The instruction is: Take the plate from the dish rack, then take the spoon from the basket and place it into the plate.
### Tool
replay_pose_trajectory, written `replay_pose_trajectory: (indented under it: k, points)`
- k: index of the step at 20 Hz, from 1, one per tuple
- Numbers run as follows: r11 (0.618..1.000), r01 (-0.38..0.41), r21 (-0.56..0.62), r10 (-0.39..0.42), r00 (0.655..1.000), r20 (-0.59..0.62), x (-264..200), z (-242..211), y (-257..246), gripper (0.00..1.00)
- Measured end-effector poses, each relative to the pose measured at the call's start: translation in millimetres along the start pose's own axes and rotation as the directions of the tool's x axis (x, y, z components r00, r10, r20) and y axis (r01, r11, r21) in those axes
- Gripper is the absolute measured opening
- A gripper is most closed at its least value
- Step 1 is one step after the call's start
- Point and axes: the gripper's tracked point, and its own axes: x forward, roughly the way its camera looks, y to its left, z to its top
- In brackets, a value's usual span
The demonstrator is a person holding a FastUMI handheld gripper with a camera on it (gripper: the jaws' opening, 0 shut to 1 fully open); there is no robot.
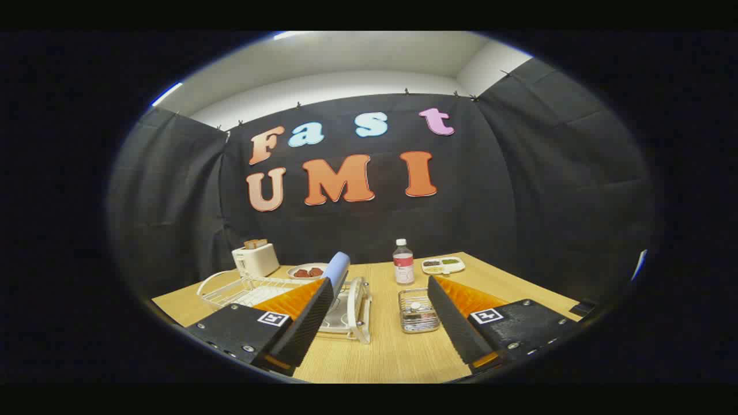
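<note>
While the gripper (380, 300) hangs above the near edge of the wooden table (392, 351), its two fingers stand wide apart with nothing between them. Toward the table's far left corner sits a white toaster (255, 259) with slices of bread in its slots. Just in front of it lies the white wire dish rack (242, 288), reaching along the left side; the left finger covers part of it. A pale blue plate (337, 268) stands on edge in the rack, just past that finger's tip. Behind it rests a white dish (305, 271) holding something red. Between the fingers, near the table's middle, is a small metal basket (418, 311); the spoon inside is too small to make out. Beyond the basket stands a clear bottle (403, 262) with a white cap and a red label, its writing too small to read. Near the far right corner lies a white divided tray (443, 265) with dark and green contents.
</note>
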Motion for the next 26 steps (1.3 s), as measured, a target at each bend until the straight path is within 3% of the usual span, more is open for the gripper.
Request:
replay_pose_trajectory:
  k: [3,17,26]
  points:
    - [1.000,-0.029,-0.001,0.029,0.999,-0.015,7.6,-0.6,7.1,0.98]
    - [0.999,0.003,-0.033,-0.005,0.997,-0.071,30.1,-4.8,21.5,0.98]
    - [0.999,0.004,-0.049,-0.016,0.966,-0.258,128.2,-35.6,51.7,0.98]
